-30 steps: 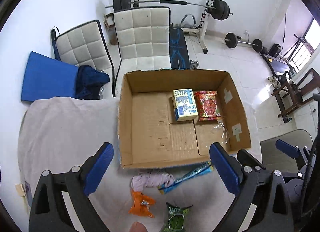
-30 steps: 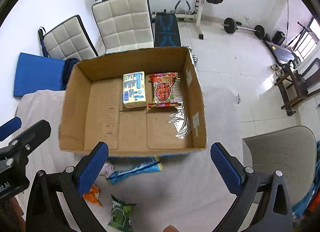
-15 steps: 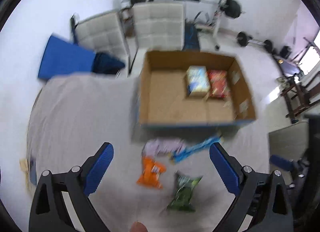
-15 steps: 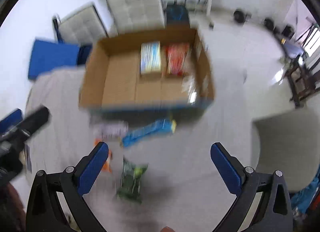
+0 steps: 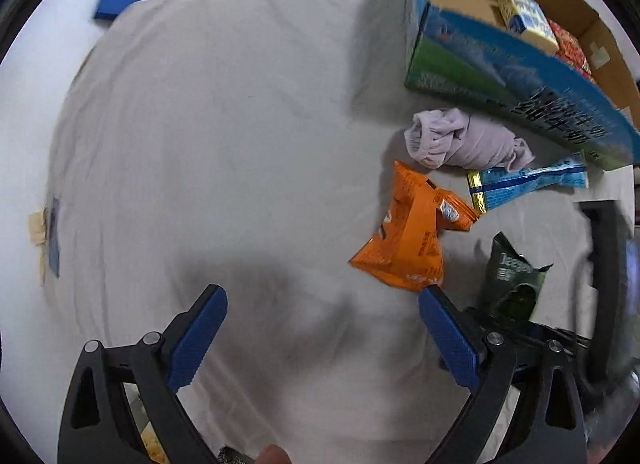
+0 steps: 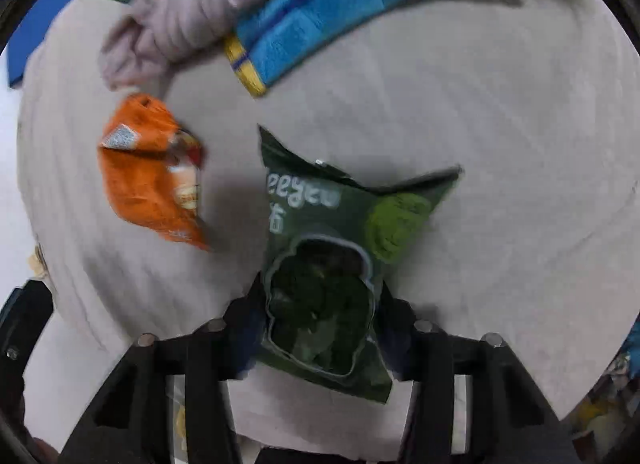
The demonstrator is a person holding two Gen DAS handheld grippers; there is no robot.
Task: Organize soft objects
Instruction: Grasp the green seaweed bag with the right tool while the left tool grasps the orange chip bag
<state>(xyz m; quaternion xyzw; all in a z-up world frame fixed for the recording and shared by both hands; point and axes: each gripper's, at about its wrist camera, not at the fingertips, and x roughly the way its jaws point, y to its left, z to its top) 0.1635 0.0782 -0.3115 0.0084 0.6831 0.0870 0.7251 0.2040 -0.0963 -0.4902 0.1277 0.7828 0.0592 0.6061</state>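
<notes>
I get even, fairly bright light with no glare, and a soft grey shadow pools on the cloth-covered desk [image 5: 224, 143] just ahead of the left claw [image 5: 322, 338]. My right view is smeared by motion, worst above the green packet [image 6: 332, 264]. Both pictures bend hard toward black fisheye rims.

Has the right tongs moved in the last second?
Yes. The right tongs dropped from above the box to the table cloth, and its jaws are closing around the green bag.
</notes>
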